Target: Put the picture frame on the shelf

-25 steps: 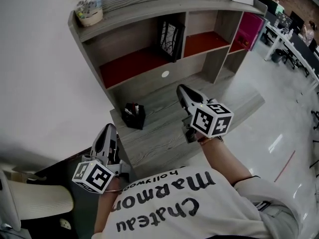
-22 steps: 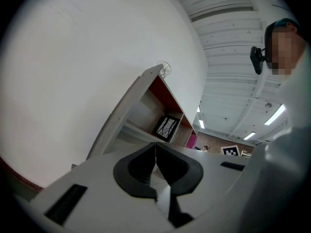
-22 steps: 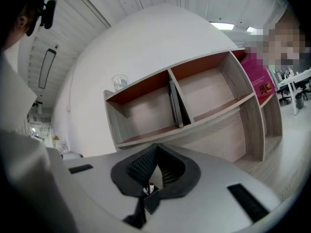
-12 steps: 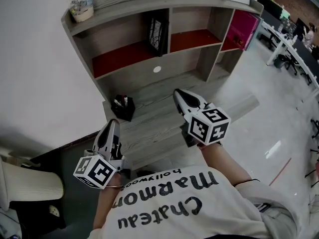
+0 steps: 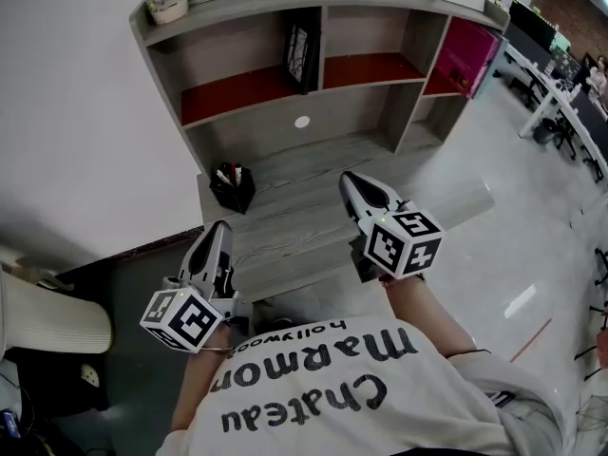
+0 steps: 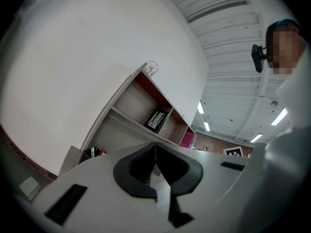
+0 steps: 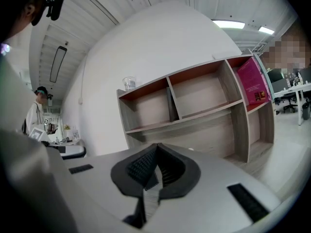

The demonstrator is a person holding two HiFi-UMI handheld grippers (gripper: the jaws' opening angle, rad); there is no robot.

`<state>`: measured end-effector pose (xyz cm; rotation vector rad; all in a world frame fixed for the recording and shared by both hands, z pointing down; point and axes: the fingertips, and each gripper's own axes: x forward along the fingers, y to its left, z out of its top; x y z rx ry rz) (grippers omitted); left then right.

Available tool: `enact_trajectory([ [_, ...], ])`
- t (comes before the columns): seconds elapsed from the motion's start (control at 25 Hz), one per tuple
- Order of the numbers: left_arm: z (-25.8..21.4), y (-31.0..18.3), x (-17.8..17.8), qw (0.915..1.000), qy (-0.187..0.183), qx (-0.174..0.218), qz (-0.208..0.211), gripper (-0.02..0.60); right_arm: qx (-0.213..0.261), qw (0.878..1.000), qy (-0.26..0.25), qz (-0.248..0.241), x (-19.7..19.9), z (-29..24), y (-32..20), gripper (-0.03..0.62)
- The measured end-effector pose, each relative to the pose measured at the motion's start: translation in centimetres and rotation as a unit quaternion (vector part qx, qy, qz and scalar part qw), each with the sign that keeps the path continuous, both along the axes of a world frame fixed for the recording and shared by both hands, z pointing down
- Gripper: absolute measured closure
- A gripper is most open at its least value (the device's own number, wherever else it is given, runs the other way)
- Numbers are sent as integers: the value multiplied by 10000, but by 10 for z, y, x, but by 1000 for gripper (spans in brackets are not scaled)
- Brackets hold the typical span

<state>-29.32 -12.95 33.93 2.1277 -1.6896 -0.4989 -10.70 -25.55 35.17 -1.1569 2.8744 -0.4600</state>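
Shirt (image 5: 313, 383) print reads "Chateau Marmon", "hollywoo". Left claw (image 5: 215, 234) and right claw (image 5: 353, 182) both closed, empty. Picture frame (image 5: 300, 57) stands upright on shelf (image 5: 237, 93).

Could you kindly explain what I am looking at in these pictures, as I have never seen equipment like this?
There is no robot here: a person holds two handheld grippers. The head view comes from a camera on the person's head, looking down; the other two come from cameras riding on each gripper. The left gripper and right gripper are both shut and empty. On the desk stands a black pen holder. The picture frame stands in the shelf above.
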Motion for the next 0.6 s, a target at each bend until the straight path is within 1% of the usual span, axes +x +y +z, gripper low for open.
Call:
enact_trajectory([
  [0.6,8,22,3,9997,11,-74,-239,565,-154,9998,53,-95,8,16,5,588],
])
